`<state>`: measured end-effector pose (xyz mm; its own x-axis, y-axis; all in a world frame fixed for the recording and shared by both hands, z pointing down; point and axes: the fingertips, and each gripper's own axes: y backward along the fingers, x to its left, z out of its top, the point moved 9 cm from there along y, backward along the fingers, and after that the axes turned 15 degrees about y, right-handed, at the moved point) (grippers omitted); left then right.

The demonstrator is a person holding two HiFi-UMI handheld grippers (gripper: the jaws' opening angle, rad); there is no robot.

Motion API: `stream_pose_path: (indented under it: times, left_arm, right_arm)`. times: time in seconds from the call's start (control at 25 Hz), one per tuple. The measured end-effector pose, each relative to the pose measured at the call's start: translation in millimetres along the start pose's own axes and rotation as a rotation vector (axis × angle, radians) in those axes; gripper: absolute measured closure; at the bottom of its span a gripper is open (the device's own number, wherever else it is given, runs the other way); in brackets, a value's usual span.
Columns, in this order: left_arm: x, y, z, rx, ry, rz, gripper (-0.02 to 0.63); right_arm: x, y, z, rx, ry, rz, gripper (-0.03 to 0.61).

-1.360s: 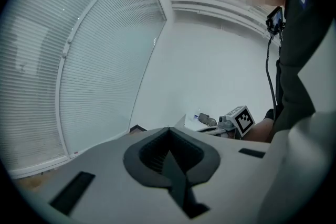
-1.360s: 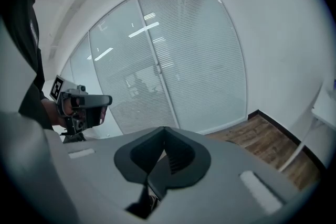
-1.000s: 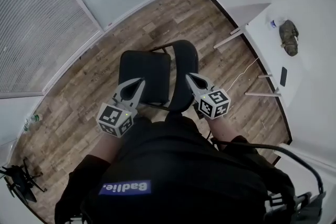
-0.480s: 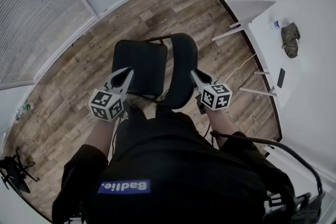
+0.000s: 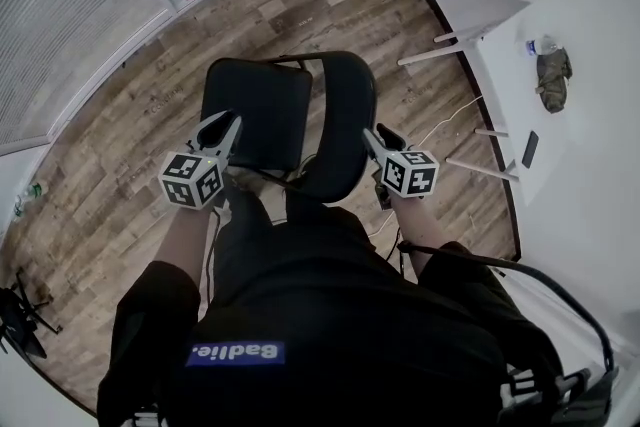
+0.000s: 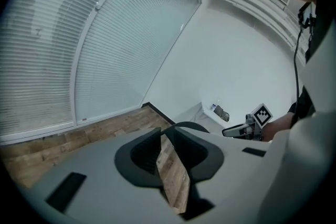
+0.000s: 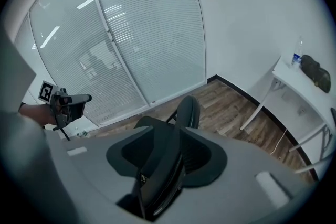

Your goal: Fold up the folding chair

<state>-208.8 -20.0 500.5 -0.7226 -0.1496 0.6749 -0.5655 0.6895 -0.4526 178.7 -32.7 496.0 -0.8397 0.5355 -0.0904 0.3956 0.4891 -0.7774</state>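
Note:
The black folding chair stands unfolded on the wood floor, its seat (image 5: pixel 255 110) to the left and its curved backrest (image 5: pixel 345 120) to the right. My left gripper (image 5: pixel 226 127) hangs by the seat's near left corner. Its jaws are opening, and the narrow gap (image 6: pixel 165 136) shows only floor. My right gripper (image 5: pixel 374 141) is at the backrest's right edge, jaws opening. In the right gripper view the backrest (image 7: pixel 188 110) shows edge-on through the gap of the right gripper (image 7: pixel 176 136). The pads do not press on it.
A white table (image 5: pixel 580 145) along the right wall holds a bottle (image 5: pixel 543 45), an olive bag (image 5: pixel 553 75) and a phone (image 5: pixel 528 148). A cable (image 5: pixel 445 125) trails on the floor by the table legs. Blinds and glass wall lie at the left, a tripod (image 5: pixel 15 315) at the lower left.
Both grippers have come down and drawn apart, the left to the seat's left side, the right to the backrest's right edge. The chair has not moved.

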Motion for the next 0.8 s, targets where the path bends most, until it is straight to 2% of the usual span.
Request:
stream_pose_path:
  times: [0.2, 0.44, 0.64, 0.8]
  left_arm:
    - [30, -7, -11, 0.023, 0.021, 0.03, 0.534]
    - [78, -7, -30, 0.027, 0.109, 0.063, 0.498]
    - [117, -8, -53, 0.037, 0.153, 0.091, 0.468]
    - [155, 0, -68, 0.062, 0.166, 0.127, 0.454]
  right_arm:
    - [-5, -14, -13, 0.063, -0.033, -0.017, 0.439]
    - [-5, -33, -26, 0.125, -0.094, -0.01, 0.404]
    - [-18, -36, -33, 0.136, -0.139, -0.057, 0.385]
    - [-16, -44, -41, 0.178, -0.133, -0.059, 0.379]
